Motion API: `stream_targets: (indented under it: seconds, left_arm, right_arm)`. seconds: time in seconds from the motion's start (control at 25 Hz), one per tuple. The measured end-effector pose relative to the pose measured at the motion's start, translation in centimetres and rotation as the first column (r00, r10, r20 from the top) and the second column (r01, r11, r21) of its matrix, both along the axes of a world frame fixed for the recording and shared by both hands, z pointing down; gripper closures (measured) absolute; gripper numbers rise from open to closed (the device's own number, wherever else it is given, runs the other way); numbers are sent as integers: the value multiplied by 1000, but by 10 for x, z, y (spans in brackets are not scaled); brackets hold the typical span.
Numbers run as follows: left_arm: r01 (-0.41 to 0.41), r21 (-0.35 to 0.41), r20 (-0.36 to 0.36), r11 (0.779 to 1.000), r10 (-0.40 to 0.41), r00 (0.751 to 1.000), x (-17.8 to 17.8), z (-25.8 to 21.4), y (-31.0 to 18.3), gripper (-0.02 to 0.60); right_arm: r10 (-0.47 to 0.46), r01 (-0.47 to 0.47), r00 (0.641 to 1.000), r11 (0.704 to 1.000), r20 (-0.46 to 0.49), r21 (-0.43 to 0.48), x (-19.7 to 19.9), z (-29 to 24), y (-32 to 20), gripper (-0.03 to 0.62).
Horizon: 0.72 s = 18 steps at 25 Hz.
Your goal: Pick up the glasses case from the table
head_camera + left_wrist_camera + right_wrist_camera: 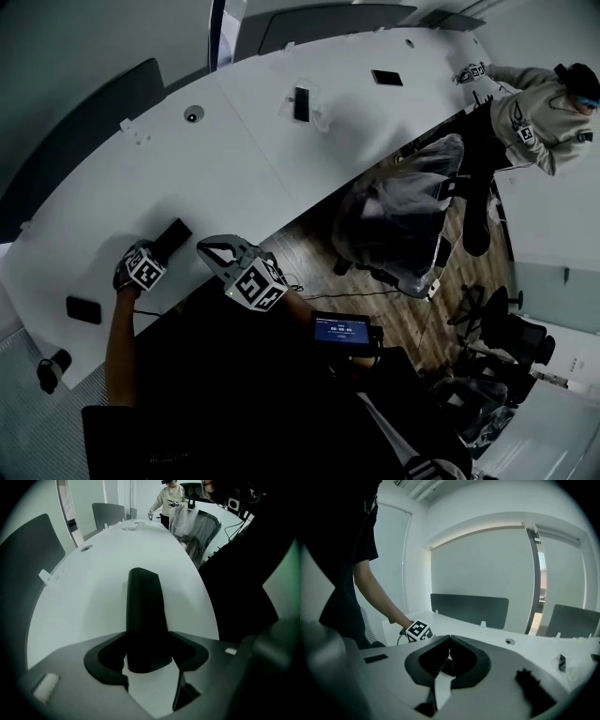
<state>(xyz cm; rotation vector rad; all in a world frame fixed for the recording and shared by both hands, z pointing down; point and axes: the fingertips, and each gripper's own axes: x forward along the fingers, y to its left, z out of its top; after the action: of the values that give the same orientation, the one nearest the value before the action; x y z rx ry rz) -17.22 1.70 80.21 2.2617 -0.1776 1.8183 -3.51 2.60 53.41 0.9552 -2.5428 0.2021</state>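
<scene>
The glasses case (144, 602) is a long black case that lies flat on the white table (103, 573). Its near end sits between the jaws of my left gripper (147, 637), which points steeply down; both jaws lie against the case's sides with no gap showing. In the head view the case (174, 233) lies near the table's front left, with my left gripper (159, 251) over its near end. My right gripper (204, 246) hovers just to the right of it, beyond the table edge. In its own view the right gripper (449, 639) has its tips together and nothing between them.
A flat black object (82, 309) lies at the table's left end. A cable grommet (192, 113) and two dark devices (301, 103) (386, 77) lie farther along. A plastic-covered office chair (403, 220) stands by the table edge, and a person (539, 117) at the far end.
</scene>
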Motion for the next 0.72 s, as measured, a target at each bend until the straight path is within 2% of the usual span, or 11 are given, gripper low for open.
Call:
stream_targets:
  seconds: [0.16,0.28,0.4,0.6,0.64,0.68,0.72]
  left_arm:
    - [81,2,-46,997,-81,996,10,1,4,298]
    - [132,-18,-50,991,-133,990,4,0,15,301]
    - [228,-35,-92,973,-231,969,7,-8,23,301]
    - [398,-70,-207,915,-404,891,11,-36,33,302]
    - [438,-84,-231,895,-445,865,10,-42,33,302]
    - [484,-107,-262,868,-495,829,8,-49,33,302]
    - [534,-134,-298,835,-548,782,6,-56,31,304]
  right_arm:
    - [-27,27,1000,1000,-2,-1,-8,3,-1,585]
    - [-61,61,998,998,9,-3,-27,4,1,585]
    - [-96,96,995,995,12,-4,-40,1,3,585]
    - [-140,140,990,990,18,-13,-57,5,4,585]
    - [-148,148,989,989,20,-17,-61,6,3,585]
    - [-157,158,987,987,21,-20,-65,6,2,585]
    - [-167,168,986,986,23,-21,-70,6,1,585]
